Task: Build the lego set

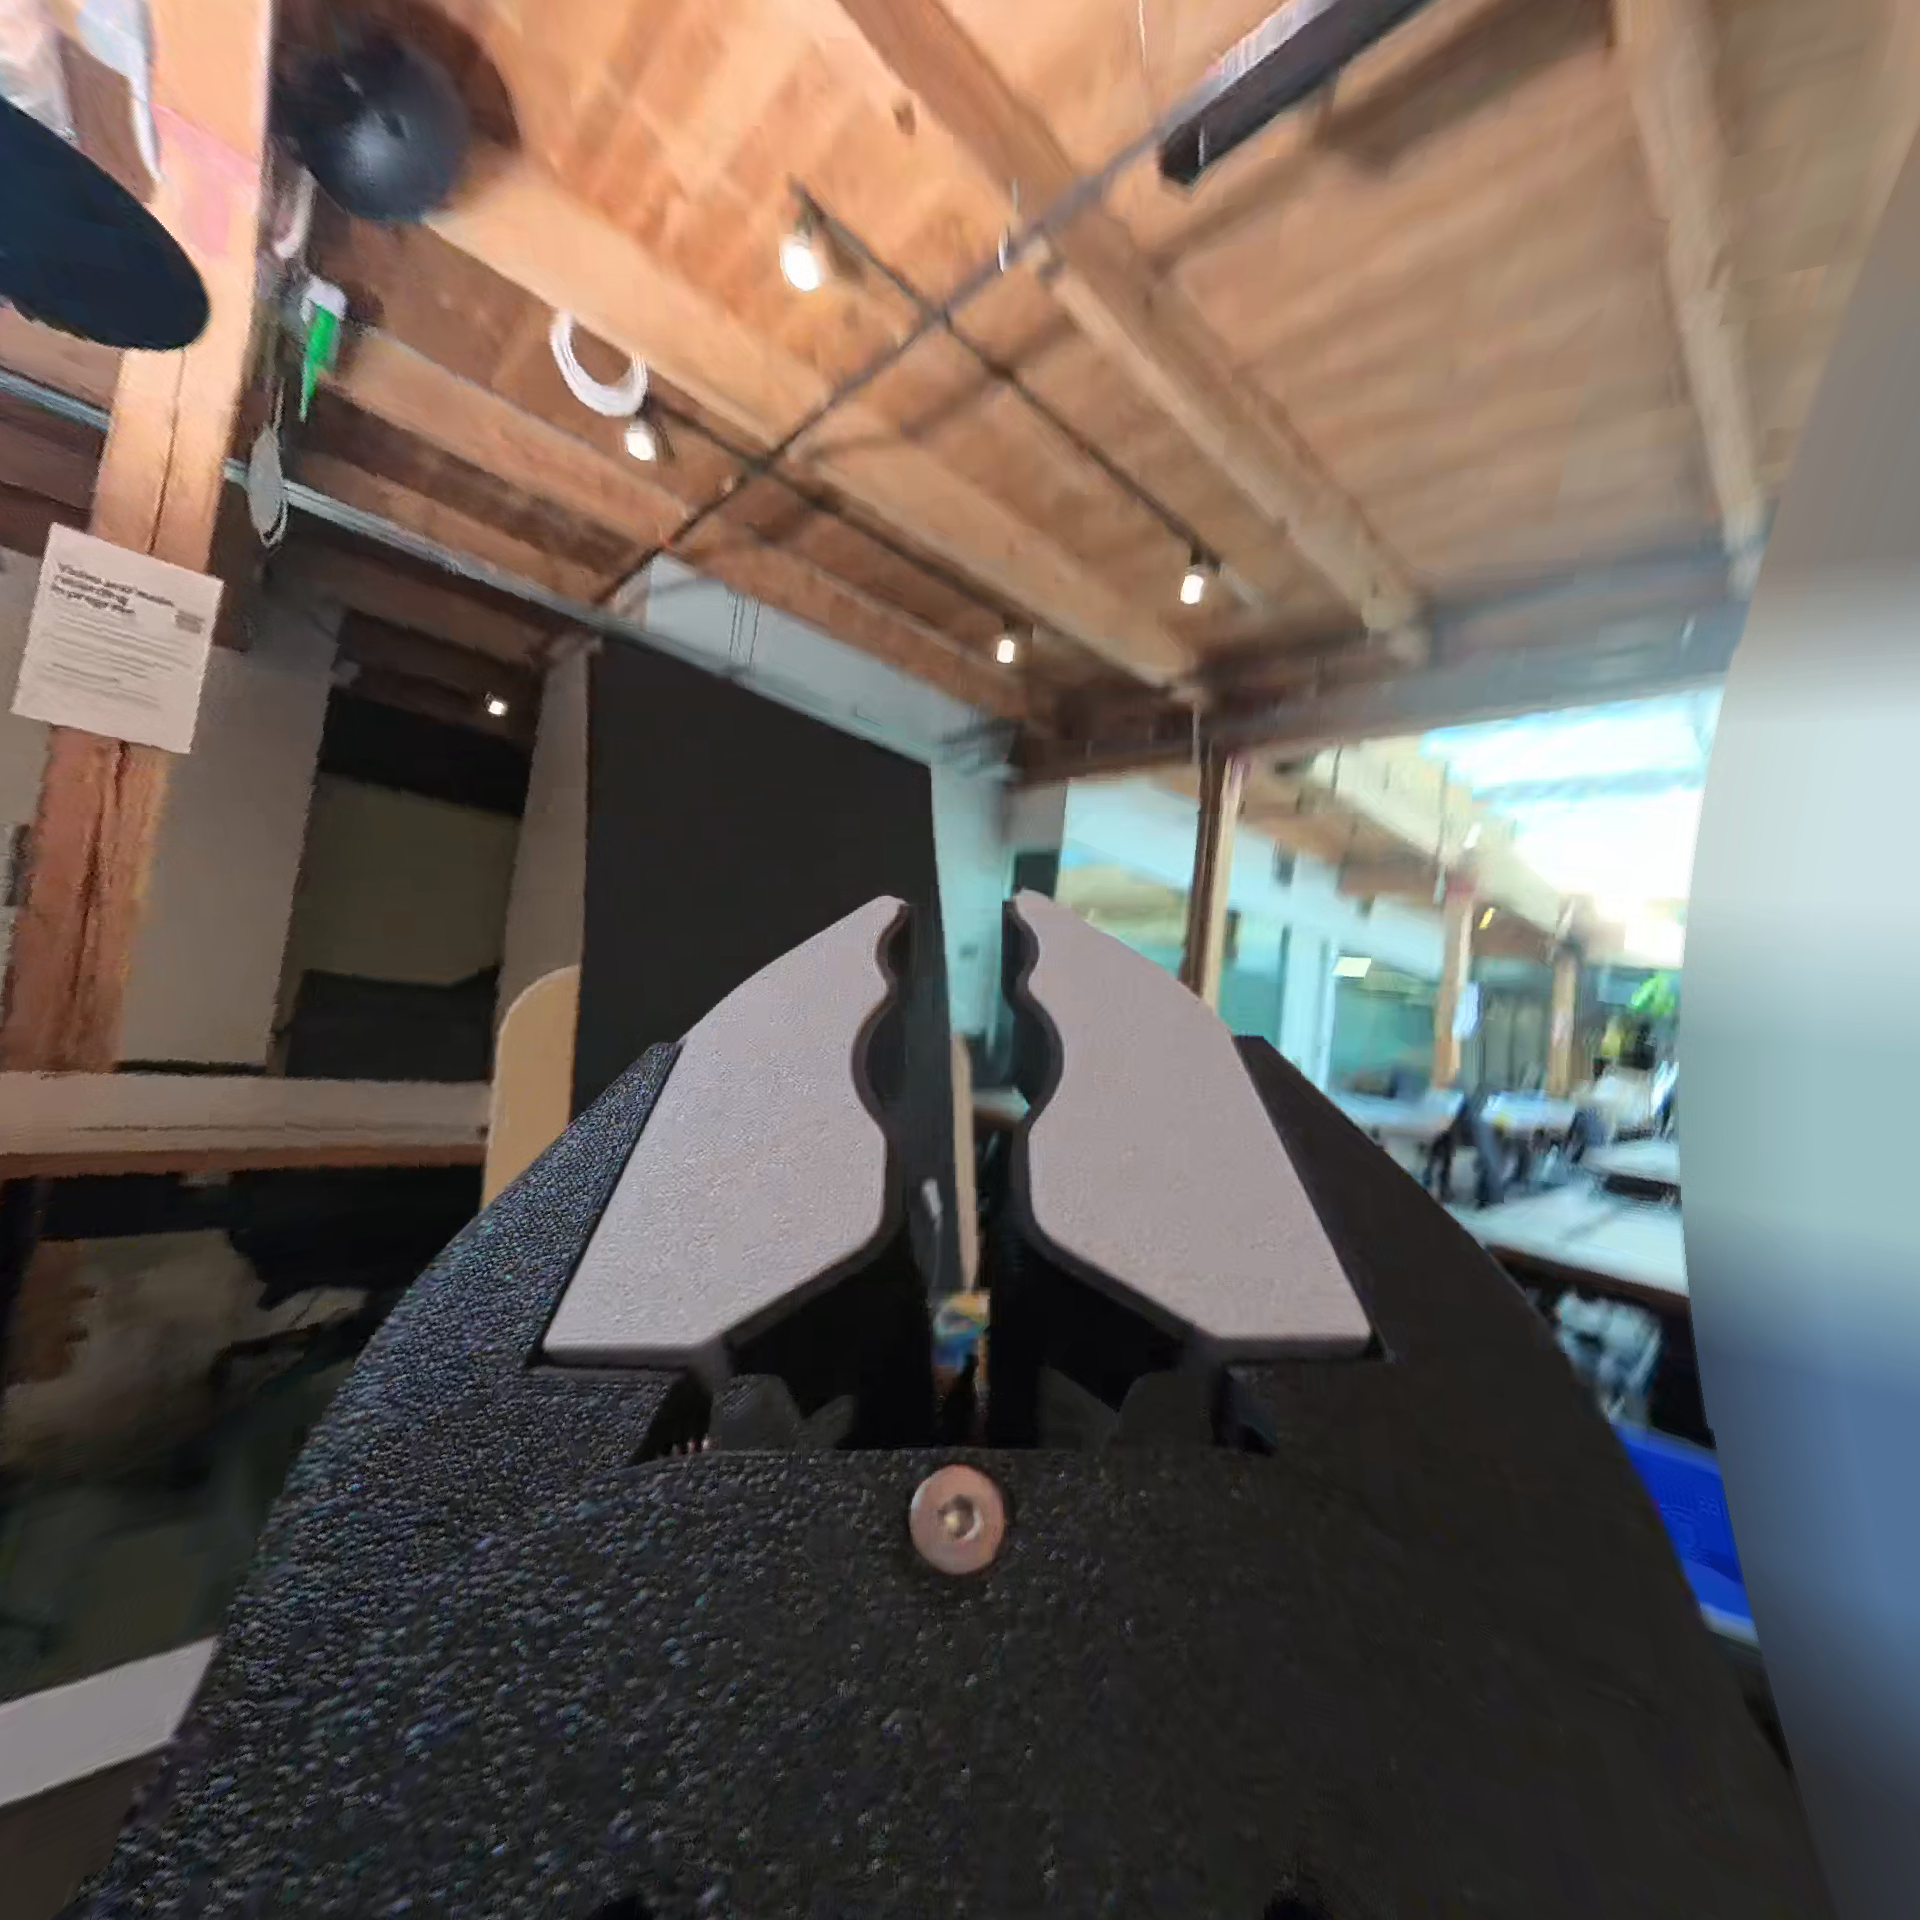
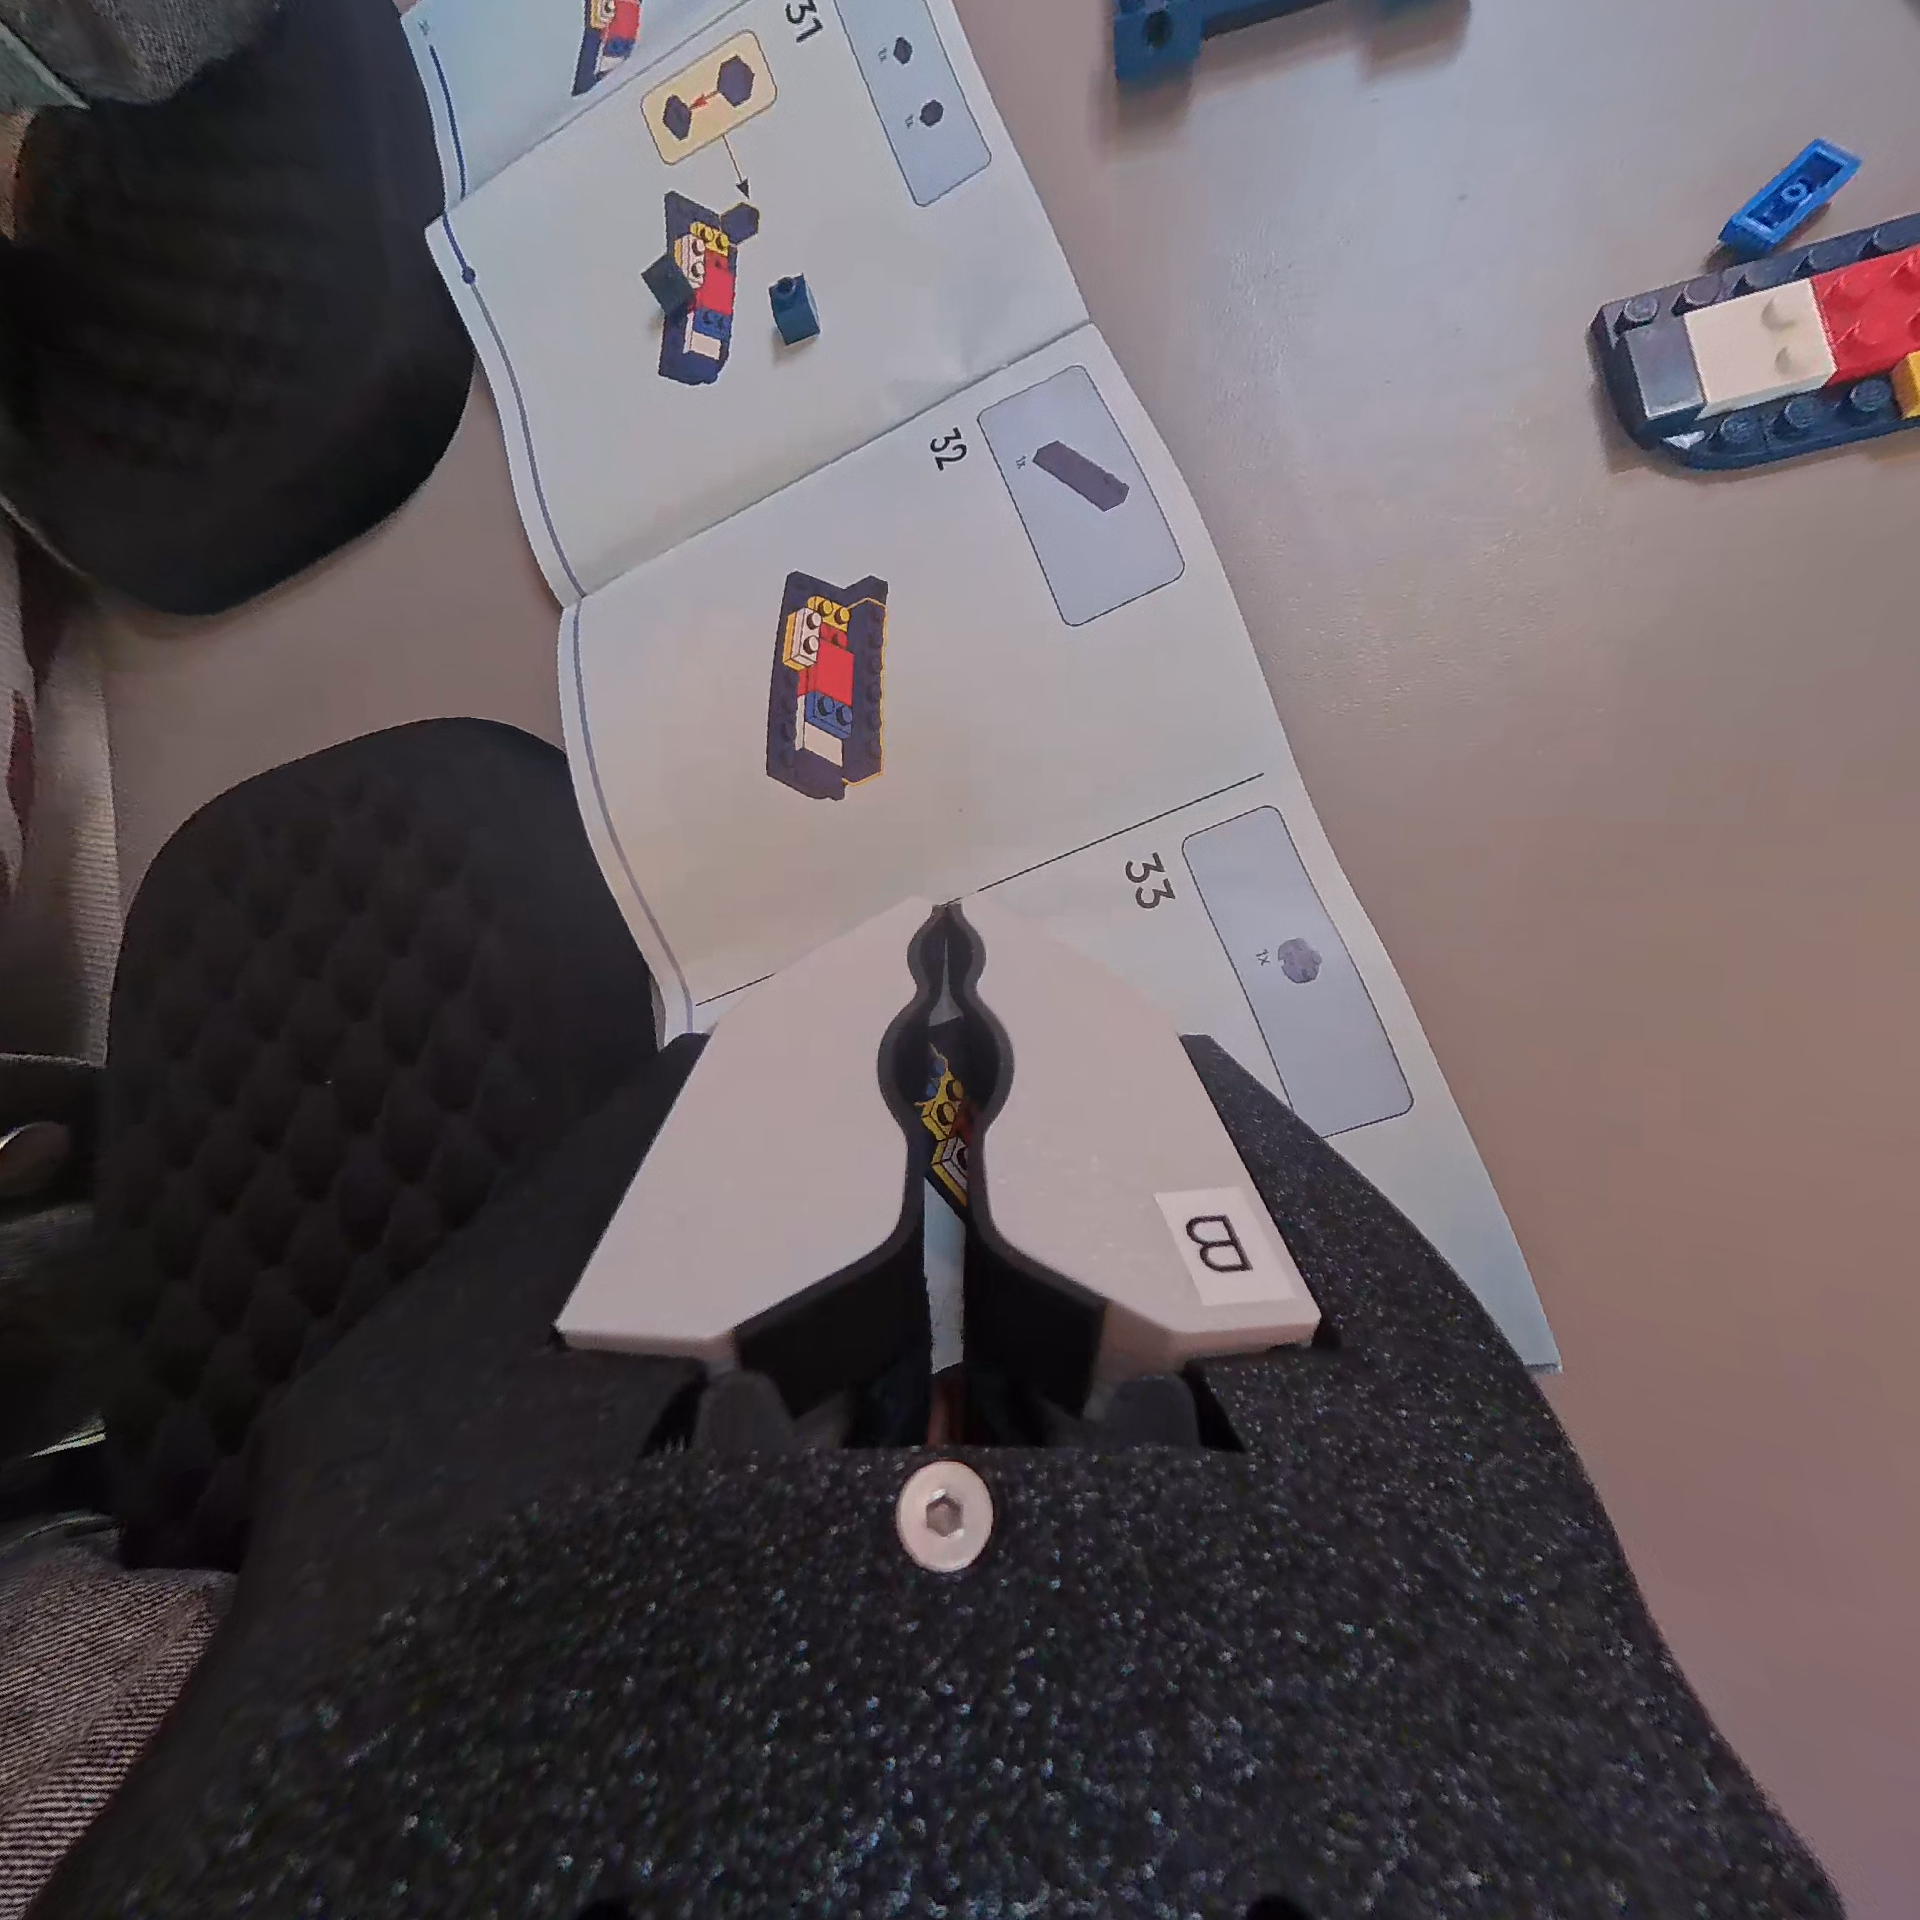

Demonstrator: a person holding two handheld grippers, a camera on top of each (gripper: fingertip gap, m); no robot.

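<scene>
My right gripper [image 2: 945, 912] is shut, its tips meeting just over a pale blue building-instruction booklet [image 2: 935, 499] that lies open on the grey-brown table [image 2: 1558, 779]. I see nothing gripped between the pads; the printed page shows through the hollows between the fingers. A part-built brick model [image 2: 1766, 343] with a dark blue base and white and red bricks lies at the far right, and a small blue plate [image 2: 1789, 192] lies just beyond it. My left gripper [image 1: 958, 914] points up towards a wooden ceiling [image 1: 1247, 312], its pads slightly apart with nothing between them.
A blue brick piece [image 2: 1195, 26] lies at the top edge. Two black quilted cushions or seat backs [image 2: 343, 1039] [image 2: 208, 312] sit at the left, by the booklet. In the left wrist view there is a black panel [image 1: 748, 831], a paper notice [image 1: 114, 634] and a pale blurred column [image 1: 1818, 1039] at the right. The grippers' ends are close to 50 cm from one another. My right gripper is the nearer one to the small blue plate [image 2: 1789, 192]: about 15 cm, against 45 cm.
</scene>
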